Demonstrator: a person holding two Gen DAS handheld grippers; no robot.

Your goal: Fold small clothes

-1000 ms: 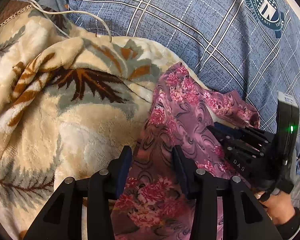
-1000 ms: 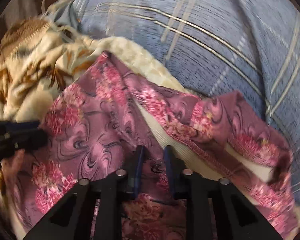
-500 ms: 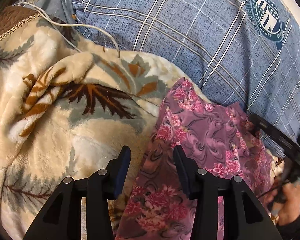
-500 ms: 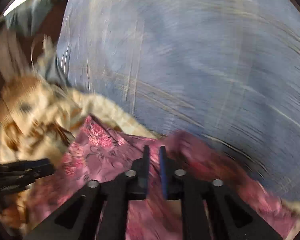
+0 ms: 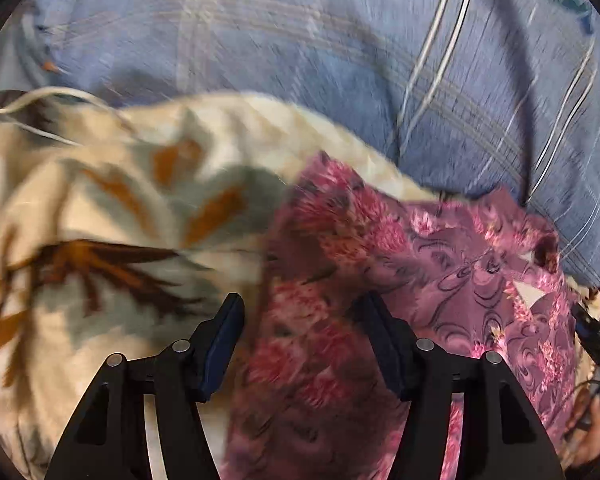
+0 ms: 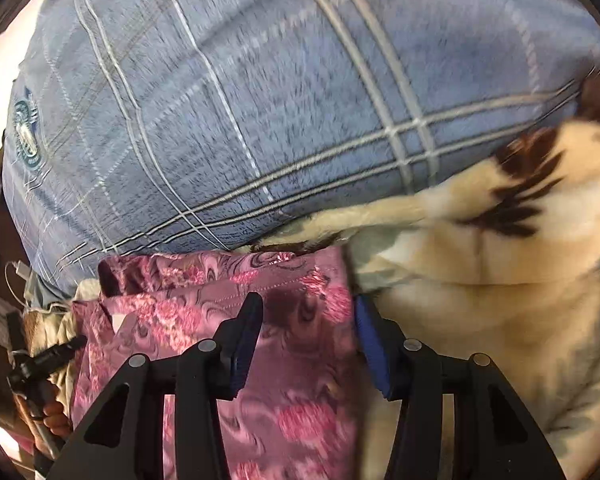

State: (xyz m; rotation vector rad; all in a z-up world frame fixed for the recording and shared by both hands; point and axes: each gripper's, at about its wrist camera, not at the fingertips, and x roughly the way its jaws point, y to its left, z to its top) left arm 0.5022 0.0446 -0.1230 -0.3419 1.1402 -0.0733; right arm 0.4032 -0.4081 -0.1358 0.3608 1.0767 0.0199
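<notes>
Cloth: pink flowery cloth (image 5: 400,280) is lying on the soft cream blanket (image 5: 100,240), right up against the blue checked pillow (image 5: 300,60).
Done so far: the cloth is looking partly folded, I think. One straight sewn edge (image 6: 260,296) is showing near the pillow, and the cloth is sitting in a flat shape.
Left to do: the far corner (image 5: 540,248) is looking bumpy and a bit of white is peeking out. It is probably needing one more fold or a smoothing.
Left gripper (image 5: 304,320): it is hanging wide apart and holding nothing. The cloth's left side is lying just under it.
Right gripper (image 6: 306,320): it is also spread apart, holding nothing. The cloth's right edge is lying between its fingers (image 6: 244,332), underneath.
</notes>
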